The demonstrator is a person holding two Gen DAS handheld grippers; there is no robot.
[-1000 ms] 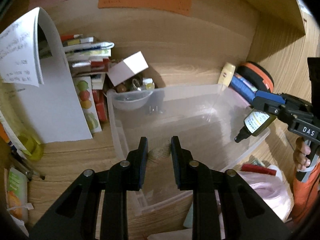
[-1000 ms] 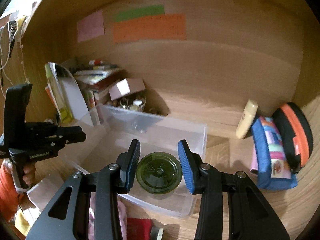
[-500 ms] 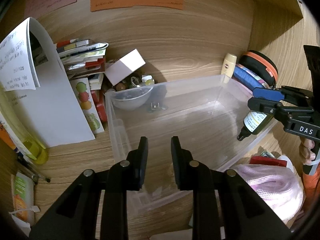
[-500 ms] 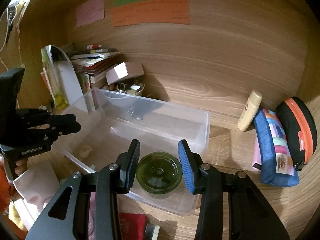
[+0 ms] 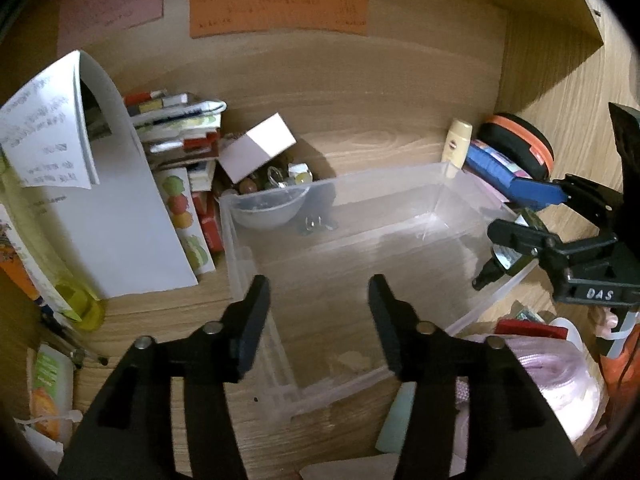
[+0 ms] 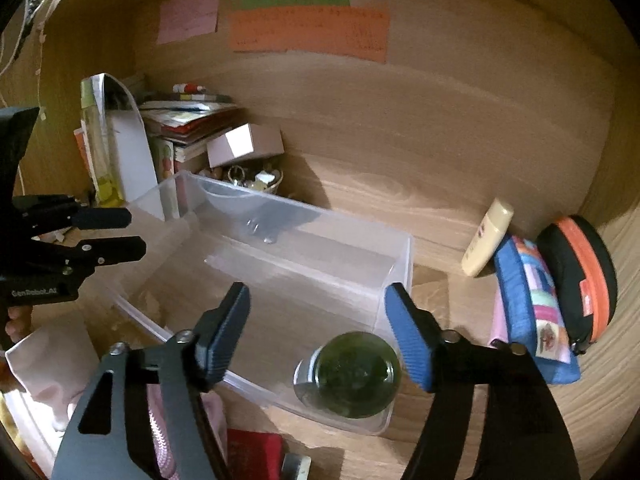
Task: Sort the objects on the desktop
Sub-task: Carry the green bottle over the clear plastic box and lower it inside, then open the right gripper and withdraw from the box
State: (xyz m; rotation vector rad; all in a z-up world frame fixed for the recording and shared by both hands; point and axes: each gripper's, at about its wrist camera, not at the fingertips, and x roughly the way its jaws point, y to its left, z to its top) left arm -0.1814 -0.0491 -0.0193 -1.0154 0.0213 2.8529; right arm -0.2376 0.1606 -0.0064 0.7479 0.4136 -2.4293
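The clear plastic bin [image 5: 400,216] fills the middle of the wooden desk [image 6: 460,208], and everything else crowds round it. Behind its far left corner leans a big white sheet of paper [image 5: 132,216] against a stack of books [image 5: 180,136], with a small pink box [image 5: 260,152] tipped over a bowl of trinkets [image 6: 252,180]. Off the bin's far right corner, an orange-rimmed black case [image 6: 580,276], a blue patterned pouch [image 6: 528,308] and a cream tube [image 6: 486,240] press together against the wall. At the bin's near right corner sits a pink coil [image 5: 560,380] and something red [image 6: 252,452], cut off by the frame.

The bin's floor is mostly bare, with open room across the middle. Only a small pale lump [image 5: 352,360] lies by the near wall, too blurred to name.

Right gripper [image 6: 320,328] is spreading, jaws opening over the bin's near right corner, and the green bottle [image 6: 352,376] hangs between them, bottom toward the camera, pads clear of it. Left gripper [image 5: 320,320] is opening too, nothing between its black fingers [image 5: 252,320], poised above the bin's near wall.
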